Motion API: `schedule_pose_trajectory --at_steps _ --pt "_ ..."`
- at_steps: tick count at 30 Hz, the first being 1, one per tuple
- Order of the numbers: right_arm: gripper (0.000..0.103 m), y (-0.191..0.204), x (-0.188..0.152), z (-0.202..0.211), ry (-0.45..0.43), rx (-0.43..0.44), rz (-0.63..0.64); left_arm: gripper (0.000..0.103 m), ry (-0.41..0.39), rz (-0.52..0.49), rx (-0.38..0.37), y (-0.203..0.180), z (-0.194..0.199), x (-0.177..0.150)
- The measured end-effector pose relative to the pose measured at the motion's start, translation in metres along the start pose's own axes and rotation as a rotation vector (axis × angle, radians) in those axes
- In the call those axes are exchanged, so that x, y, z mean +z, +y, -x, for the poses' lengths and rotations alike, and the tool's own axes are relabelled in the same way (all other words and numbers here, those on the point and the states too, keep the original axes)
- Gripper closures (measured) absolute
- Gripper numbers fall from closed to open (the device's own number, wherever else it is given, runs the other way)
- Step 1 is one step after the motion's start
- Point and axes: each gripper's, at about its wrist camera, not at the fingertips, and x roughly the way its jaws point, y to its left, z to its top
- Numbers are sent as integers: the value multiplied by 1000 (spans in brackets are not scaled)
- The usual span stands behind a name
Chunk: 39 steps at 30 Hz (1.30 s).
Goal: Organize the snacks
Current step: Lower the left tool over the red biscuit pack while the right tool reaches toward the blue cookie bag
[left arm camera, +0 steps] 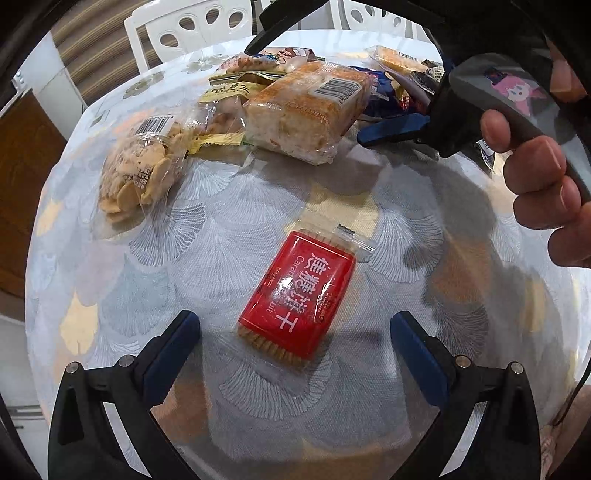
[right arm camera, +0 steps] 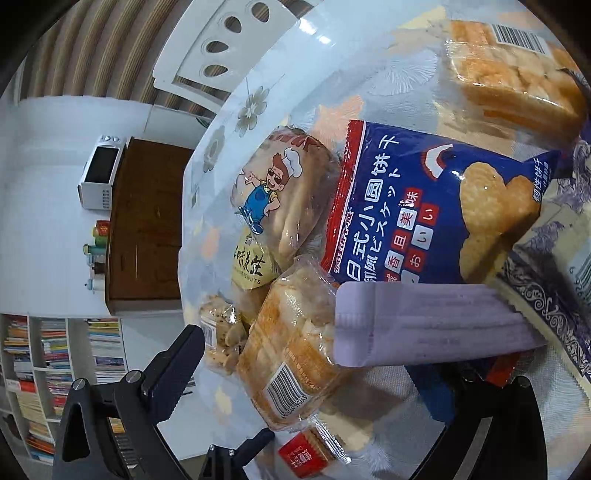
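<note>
My left gripper [left arm camera: 295,332] is open and hovers over a red caramel biscuit pack [left arm camera: 297,297] that lies alone on the table between its fingers. At the far side lies a snack pile: a clear bag of round crackers [left arm camera: 136,170], a large clear pack of rice crackers [left arm camera: 306,110], peanuts and other packets. My right gripper [left arm camera: 391,127] shows in the left view reaching into the pile. In the right wrist view the right gripper [right arm camera: 314,354] is open over the rice cracker pack [right arm camera: 291,350], a pale purple packet [right arm camera: 428,325] and a blue biscuit bag [right arm camera: 436,206]; its right finger is hidden.
A patterned tablecloth covers the round table [left arm camera: 240,229]. White chairs [left arm camera: 192,26] stand behind the table. The right wrist view shows a wooden cabinet [right arm camera: 147,225] with a microwave [right arm camera: 99,173] and bookshelves [right arm camera: 55,369] beyond the table edge.
</note>
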Motion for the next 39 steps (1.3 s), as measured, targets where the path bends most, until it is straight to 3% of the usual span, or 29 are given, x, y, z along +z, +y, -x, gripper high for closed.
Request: schedule_pose_trajectory --at_steps 4,10,14,21,39 --pt "0 5 4 -4 31 -38 26 0 -4 5 2 0 0 0" --pt "0 28 -3 -19 58 -228 145 0 -18 5 4 -2 2 -4" --pt "0 33 -6 -23 51 -283 174 0 -16 4 4 -3 2 -4" --pt "0 27 -2 -18 59 -250 157 0 -17 4 4 -2 2 -3" --pt "0 38 -5 -26 65 -265 165 0 -17 2 3 -2 2 -3"
